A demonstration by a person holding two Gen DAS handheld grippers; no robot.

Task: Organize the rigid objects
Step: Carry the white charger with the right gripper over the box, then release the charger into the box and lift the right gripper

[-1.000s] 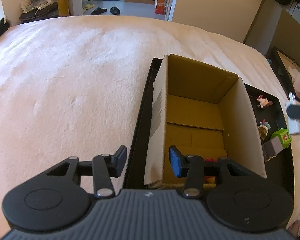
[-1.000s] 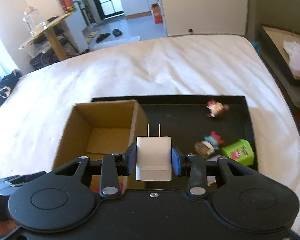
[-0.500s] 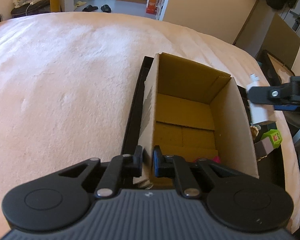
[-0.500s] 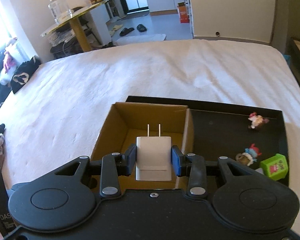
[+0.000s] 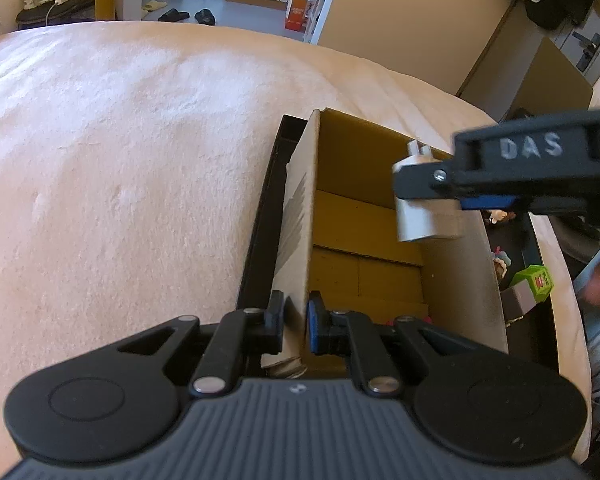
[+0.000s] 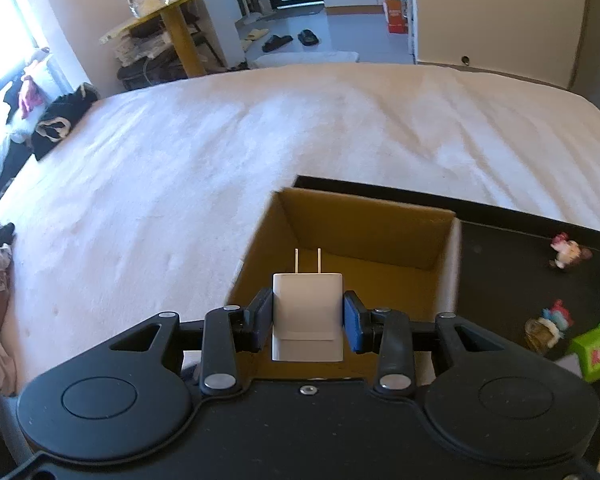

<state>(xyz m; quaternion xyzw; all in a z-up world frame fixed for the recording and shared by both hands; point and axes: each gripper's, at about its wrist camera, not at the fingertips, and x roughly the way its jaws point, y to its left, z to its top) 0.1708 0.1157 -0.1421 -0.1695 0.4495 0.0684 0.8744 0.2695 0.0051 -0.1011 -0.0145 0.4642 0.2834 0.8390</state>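
Bed (image 5: 120,168) fills most of both views, pale cover, lightly creased. On it sits your black tray (image 6: 500,248), and the open cardboard box (image 5: 380,232) stands upright in the tray's left end.

Your left gripper (image 5: 295,322) is clamped on the box's near left wall: one pad outside, the blue pad inside, cardboard pinched between them.

Your right gripper (image 6: 307,316) hangs over the box opening with the white plug (image 6: 307,312) between its pads, prongs pointing forward and away from you. Its jaws have just been opening a little; the pads sit right at the plug's sides, and the plug is not falling, so it reads as a grip. In the left view the plug (image 5: 424,208) hangs above the box's far right part, clear of the floor inside.

Right of the box, on the bare tray: a green cube (image 6: 596,350) nearest you, a small figure (image 6: 546,326) touching or just beside it, and a second figure (image 6: 568,250) farther back, well apart. Something red or pink (image 5: 394,322) shows low inside the box, mostly hidden behind your left gripper.
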